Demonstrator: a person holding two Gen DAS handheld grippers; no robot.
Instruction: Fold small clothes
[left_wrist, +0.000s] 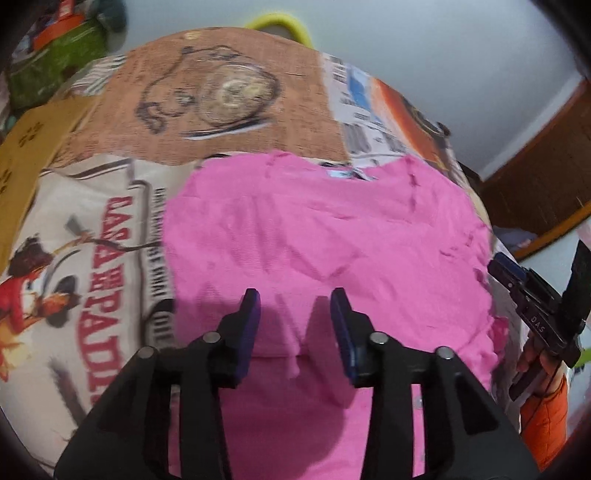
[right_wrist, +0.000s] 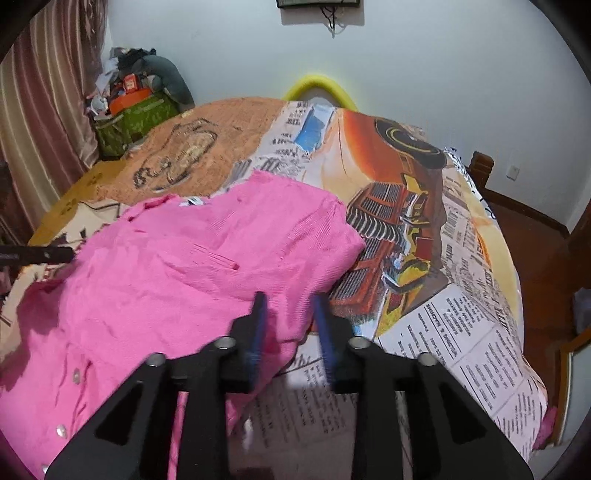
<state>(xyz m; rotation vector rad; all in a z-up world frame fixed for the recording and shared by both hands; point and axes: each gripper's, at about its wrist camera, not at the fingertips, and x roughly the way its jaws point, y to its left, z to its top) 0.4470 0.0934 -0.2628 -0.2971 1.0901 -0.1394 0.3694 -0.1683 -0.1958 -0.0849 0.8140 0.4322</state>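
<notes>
Both grippers hang over a pink knitted garment (left_wrist: 325, 251) spread on a table covered by a printed cloth (left_wrist: 110, 258). Left gripper (left_wrist: 295, 325) has its jaws parted, nothing between them, poised above the middle of the garment's near half. Right gripper (right_wrist: 290, 332) also stands with jaws apart, empty, over the garment's right edge where pink fabric meets the newsprint-patterned cloth.

In the left wrist view the garment lies flat with its long axis running away from the camera: the neckline, with a small blue-and-white label (left_wrist: 341, 173), points to the far side of the table, and the hem end lies nearest, under the gripper. In the right wrist view a row of small buttons (right_wrist: 75, 374) shows along the near left part.

A yellow curved chair back (right_wrist: 319, 86) rises beyond the table's far edge, against the pale wall.
</notes>
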